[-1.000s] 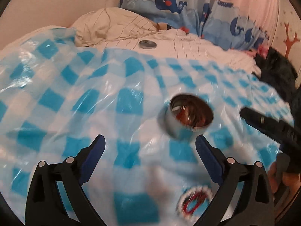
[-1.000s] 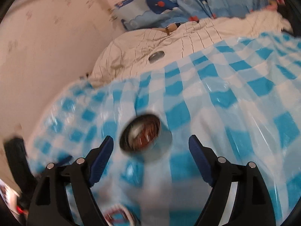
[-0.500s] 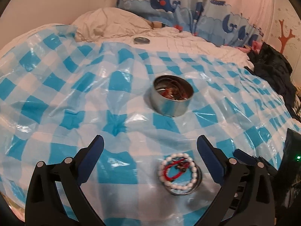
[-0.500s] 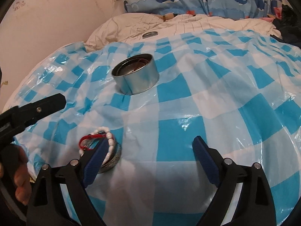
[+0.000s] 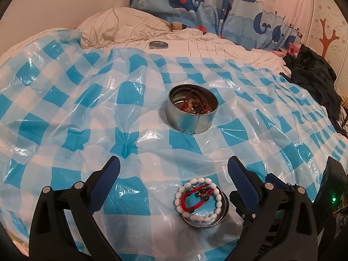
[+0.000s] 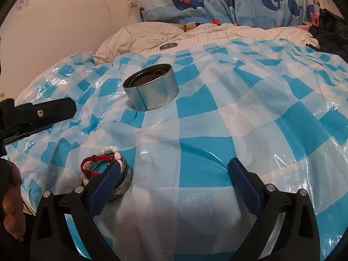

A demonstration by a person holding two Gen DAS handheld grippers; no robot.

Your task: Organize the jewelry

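Observation:
A round metal tin (image 5: 192,114) (image 6: 152,92) with beaded jewelry inside stands on the blue-checked plastic sheet (image 5: 87,100). Nearer to me lies a pile of bracelets (image 5: 201,200) (image 6: 102,158): a white bead one, a red cord one and a metal bangle. My left gripper (image 5: 174,169) is open above the sheet, with the pile low between its fingers and untouched. My right gripper (image 6: 174,171) is opening its jaws with nothing between them. Its left finger (image 6: 104,187) stands in front of the pile's right side.
The tin's lid (image 5: 158,44) (image 6: 168,46) lies on the white quilt (image 6: 217,37) beyond the sheet. Whale-print curtains (image 5: 217,2) hang behind the bed. Dark clothing (image 5: 313,74) is heaped at the right. A finger of the left gripper (image 6: 50,112) and a hand (image 6: 10,195) show at the left.
Both views have pulled back from the tin, which now sits farther off, and the bracelet pile has come into sight. Over the last half second the views have held steady.

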